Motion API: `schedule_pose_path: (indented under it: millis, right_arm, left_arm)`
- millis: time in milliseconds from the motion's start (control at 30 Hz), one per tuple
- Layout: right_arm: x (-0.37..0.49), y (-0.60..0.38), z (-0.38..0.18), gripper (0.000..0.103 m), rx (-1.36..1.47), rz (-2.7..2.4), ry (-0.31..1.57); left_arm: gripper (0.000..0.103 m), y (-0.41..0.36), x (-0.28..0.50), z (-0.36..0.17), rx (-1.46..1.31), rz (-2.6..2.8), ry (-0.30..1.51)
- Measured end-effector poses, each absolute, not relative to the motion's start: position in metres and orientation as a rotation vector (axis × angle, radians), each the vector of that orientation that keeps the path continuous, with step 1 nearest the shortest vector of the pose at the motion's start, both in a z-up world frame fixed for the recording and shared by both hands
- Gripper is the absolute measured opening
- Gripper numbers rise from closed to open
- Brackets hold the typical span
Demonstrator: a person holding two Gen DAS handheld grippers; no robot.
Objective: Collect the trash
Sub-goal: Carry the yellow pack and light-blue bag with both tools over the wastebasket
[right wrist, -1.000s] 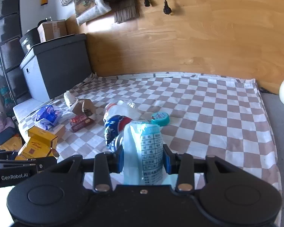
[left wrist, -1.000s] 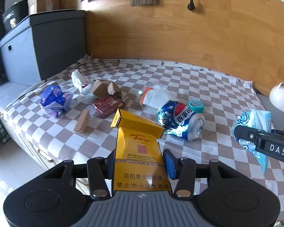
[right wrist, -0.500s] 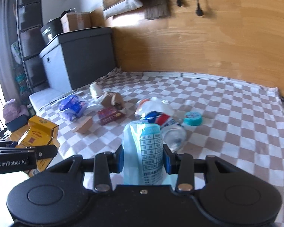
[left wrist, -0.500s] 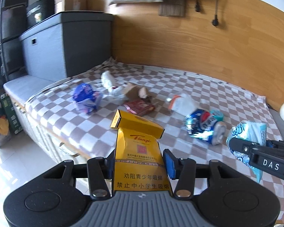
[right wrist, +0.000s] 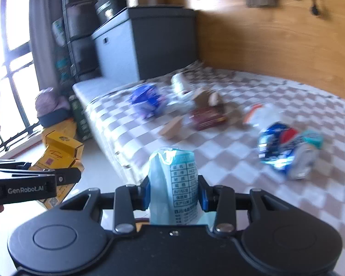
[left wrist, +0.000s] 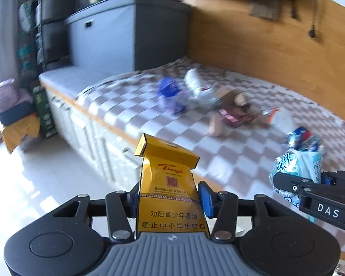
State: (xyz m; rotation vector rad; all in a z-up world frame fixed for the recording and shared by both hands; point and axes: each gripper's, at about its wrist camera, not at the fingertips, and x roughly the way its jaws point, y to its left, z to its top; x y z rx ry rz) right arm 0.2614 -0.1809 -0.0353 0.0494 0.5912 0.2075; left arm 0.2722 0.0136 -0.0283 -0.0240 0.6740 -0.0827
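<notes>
My left gripper (left wrist: 169, 199) is shut on a yellow cigarette pack (left wrist: 168, 174) with its lid flipped open. It hangs over the white floor in front of the bench. My right gripper (right wrist: 173, 195) is shut on a pale blue snack wrapper (right wrist: 174, 179), held upright near the bench edge. In the left wrist view the right gripper (left wrist: 310, 188) and its wrapper (left wrist: 296, 165) show at the right. In the right wrist view the left gripper (right wrist: 34, 181) and the yellow pack (right wrist: 59, 151) show at the left. More trash lies on the checkered cloth (right wrist: 241, 156).
On the cloth lie a crushed blue can (right wrist: 283, 147), a blue wrapper (right wrist: 147, 99), a dark red pack (right wrist: 207, 117), brown cardboard scraps (right wrist: 172, 128), and a clear bottle (right wrist: 262, 115). A grey storage box (right wrist: 149, 41) stands at the bench's far end. Bags and boxes (left wrist: 18, 119) sit on the floor at left.
Both grippers have swung left and back from the bench with their loads. The trash on the cloth has slid to the right of each view, and the floor now fills the lower left.
</notes>
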Motion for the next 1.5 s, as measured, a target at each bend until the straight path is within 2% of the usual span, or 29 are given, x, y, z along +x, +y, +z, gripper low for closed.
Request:
schedule_pose_path:
  millis: [400, 633, 967, 1400, 1500]
  right_arm:
    - [0.288, -0.119, -0.083, 0.040, -0.006, 0.313, 0.726]
    - [0.303, -0.097, -0.135, 0.040, -0.021, 0.349, 0.877]
    - [0.331, -0.093, -0.203, 0.041, 0.097, 0.304, 1.082]
    - [0.352, -0.105, -0.222, 0.044, 0.201, 0.216, 1.107]
    - [0.355, -0.105, -0.222, 0.051, 0.213, 0.206, 1.098]
  left_arm:
    - [0.050, 0.062, 0.291, -0.098, -0.094, -0.020, 0.823]
    - [0.050, 0.075, 0.302, -0.153, -0.119, -0.015, 0.959]
    - [0.050, 0.076, 0.330, -0.196, -0.120, -0.047, 1.104]
    - [0.050, 0.063, 0.353, -0.236, -0.078, -0.064, 1.208]
    - [0.050, 0.060, 0.356, -0.241, -0.084, -0.067, 1.222]
